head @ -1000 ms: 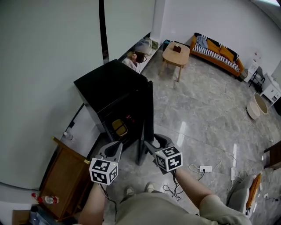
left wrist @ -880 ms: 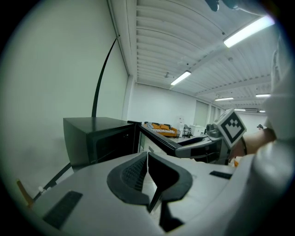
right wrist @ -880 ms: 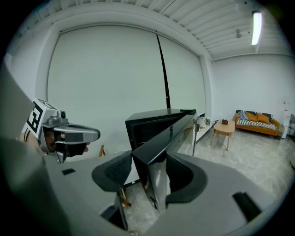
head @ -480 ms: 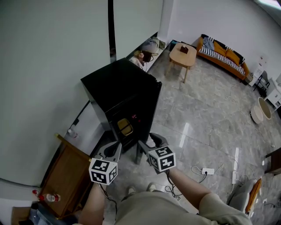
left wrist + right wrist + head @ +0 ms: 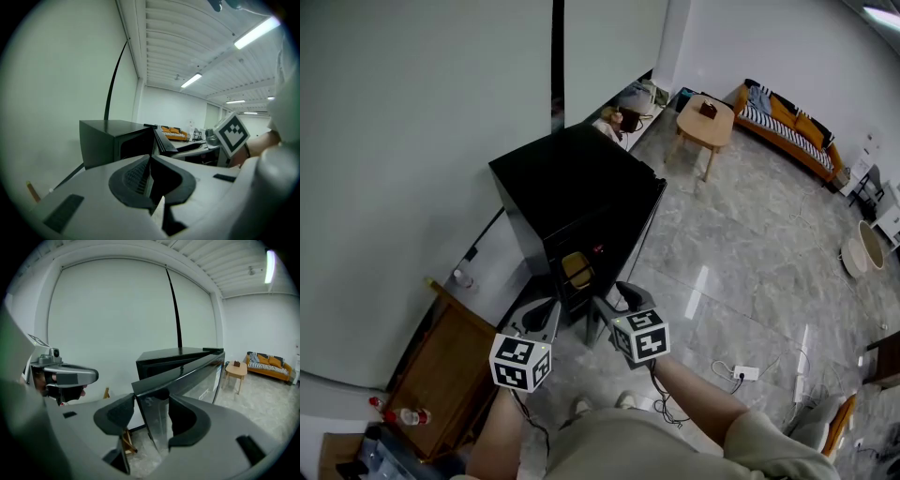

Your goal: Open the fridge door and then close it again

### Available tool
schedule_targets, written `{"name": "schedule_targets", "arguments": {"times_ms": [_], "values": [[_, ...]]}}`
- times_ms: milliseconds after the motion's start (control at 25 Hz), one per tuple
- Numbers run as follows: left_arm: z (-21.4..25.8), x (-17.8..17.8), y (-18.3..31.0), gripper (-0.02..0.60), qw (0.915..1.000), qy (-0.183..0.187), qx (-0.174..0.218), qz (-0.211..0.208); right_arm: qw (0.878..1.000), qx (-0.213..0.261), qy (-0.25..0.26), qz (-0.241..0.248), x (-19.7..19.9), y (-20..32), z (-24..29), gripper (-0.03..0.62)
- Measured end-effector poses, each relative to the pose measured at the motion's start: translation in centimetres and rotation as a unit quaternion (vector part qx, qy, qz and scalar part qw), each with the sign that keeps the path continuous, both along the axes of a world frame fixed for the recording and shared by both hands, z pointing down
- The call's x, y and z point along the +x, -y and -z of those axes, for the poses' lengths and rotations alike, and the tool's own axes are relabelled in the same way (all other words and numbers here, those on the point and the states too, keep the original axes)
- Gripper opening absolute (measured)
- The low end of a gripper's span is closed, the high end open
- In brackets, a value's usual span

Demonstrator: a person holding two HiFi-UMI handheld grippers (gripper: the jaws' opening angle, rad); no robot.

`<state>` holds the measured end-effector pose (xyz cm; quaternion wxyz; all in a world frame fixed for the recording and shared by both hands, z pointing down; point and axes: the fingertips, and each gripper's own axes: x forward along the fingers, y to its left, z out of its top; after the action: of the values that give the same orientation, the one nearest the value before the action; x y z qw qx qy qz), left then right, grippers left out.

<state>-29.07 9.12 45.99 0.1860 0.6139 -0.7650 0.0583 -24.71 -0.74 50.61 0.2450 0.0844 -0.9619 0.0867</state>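
The right gripper [image 5: 615, 298] is clamped on the free edge of the black fridge door [image 5: 628, 246], one pad on each face. Its jaws have just been closing a little with that edge between them. The door stands ajar, running away from this gripper to its hinge at the far corner of the mini fridge [image 5: 567, 178], which sits just ahead of both grippers by the wall. Just left of the right gripper, the left gripper [image 5: 542, 314] has its jaws pressed together with nothing in them, pointing at the opening. Beyond its tips, inside the fridge, a yellow item [image 5: 577, 269] shows. A wooden cabinet [image 5: 441, 361] lies to its left
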Motion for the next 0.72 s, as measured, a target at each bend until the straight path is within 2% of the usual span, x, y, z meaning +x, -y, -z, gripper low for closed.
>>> {"name": "schedule_targets", "arguments": {"times_ms": [720], "values": [[-0.3, -3.8, -1.6, 0.011, 0.9999, -0.008, 0.004, 0.013, 1.0, 0.004, 0.018, -0.005, -6.4, -1.0, 0.1, 0.216]]}}
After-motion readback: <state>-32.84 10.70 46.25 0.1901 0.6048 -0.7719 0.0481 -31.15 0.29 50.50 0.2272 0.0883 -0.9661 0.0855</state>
